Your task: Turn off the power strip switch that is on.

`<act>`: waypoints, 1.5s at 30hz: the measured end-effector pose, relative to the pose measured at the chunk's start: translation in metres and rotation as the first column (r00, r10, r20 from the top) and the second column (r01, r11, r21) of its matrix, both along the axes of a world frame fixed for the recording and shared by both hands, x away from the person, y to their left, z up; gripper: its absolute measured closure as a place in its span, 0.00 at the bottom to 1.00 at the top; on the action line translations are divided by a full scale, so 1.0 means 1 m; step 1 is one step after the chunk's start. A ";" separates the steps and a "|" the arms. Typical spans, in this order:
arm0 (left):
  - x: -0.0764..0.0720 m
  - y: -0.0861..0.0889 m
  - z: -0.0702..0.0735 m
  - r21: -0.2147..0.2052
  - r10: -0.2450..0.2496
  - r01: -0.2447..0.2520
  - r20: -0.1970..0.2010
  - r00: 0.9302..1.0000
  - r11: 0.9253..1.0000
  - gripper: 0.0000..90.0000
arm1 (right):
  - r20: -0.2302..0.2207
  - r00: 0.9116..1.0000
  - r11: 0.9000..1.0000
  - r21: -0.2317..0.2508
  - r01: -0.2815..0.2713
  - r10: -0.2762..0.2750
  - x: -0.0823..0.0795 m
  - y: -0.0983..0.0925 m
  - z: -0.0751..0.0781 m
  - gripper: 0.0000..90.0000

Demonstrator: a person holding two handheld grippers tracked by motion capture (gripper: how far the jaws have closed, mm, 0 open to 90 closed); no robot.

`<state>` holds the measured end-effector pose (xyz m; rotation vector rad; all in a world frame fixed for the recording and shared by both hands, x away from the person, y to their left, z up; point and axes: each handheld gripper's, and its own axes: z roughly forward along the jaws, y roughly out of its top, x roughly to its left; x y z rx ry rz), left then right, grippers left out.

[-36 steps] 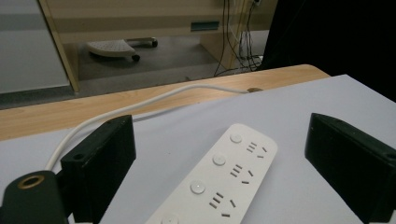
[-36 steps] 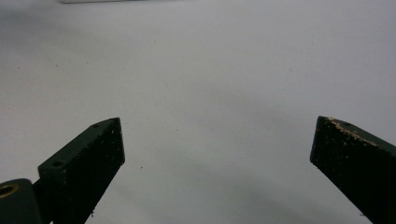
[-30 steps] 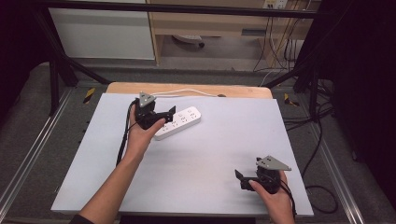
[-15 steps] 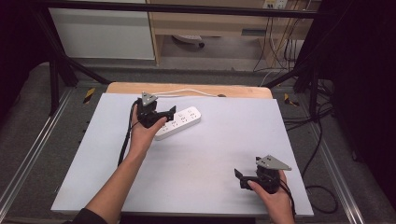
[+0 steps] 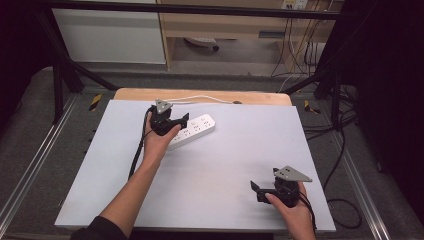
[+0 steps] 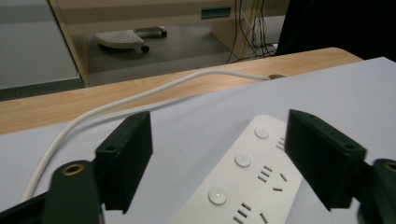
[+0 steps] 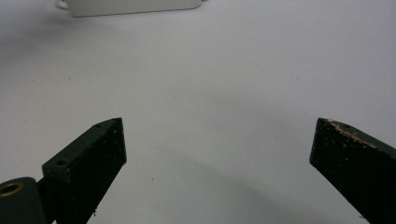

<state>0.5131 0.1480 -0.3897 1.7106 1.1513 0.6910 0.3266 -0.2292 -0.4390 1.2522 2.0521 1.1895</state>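
- Since a second ago the left tongs (image 5: 176, 121) have come down a little over the near-left end of the white power strip (image 5: 191, 132), and their jaws have just been closing; the right tongs (image 5: 259, 191) and the power strip lie where they did.
- In the left gripper view the two black jaws stand either side of the power strip's (image 6: 252, 179) end: the right one hangs over or against its right edge, the left one stands clear of it over bare surface. They are spread and not pinching it.
- The power strip lies flat on the pale surface (image 5: 240, 150), in the far left part, slanted so that its far end points to the right and away from the person.
- Its white cable (image 5: 200, 98) runs from the left end along the wooden strip (image 5: 260, 97) at the back edge of the surface; in the left gripper view the cable (image 6: 112, 105) curves across that wood.
- On the strip's top face round buttons and socket slots show in a row.
- The right tongs rest low at the near right of the surface, held in the right hand (image 5: 292, 212), well apart from the power strip.
- In the right gripper view their jaws are spread wide with bare surface between them, and the power strip's (image 7: 133, 6) edge shows at the top of that view.
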 end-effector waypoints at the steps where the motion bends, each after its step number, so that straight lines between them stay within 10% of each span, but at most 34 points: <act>1: 0.000 0.000 0.000 0.003 0.006 -0.006 0.001 1.000 1.000 0.30 | -0.004 1.000 1.000 0.000 0.000 0.000 0.000 0.000 0.000 0.05; 24: 0.008 0.003 -0.015 -0.001 -0.031 0.031 -0.079 0.996 1.000 0.87 | -0.016 1.000 1.000 0.006 -0.007 0.007 0.001 0.001 0.000 0.06; 45: 0.014 -0.004 -0.032 0.005 -0.074 0.076 -0.154 0.985 0.997 1.00 | -0.020 1.000 1.000 0.006 -0.010 0.010 0.002 -0.001 0.000 0.06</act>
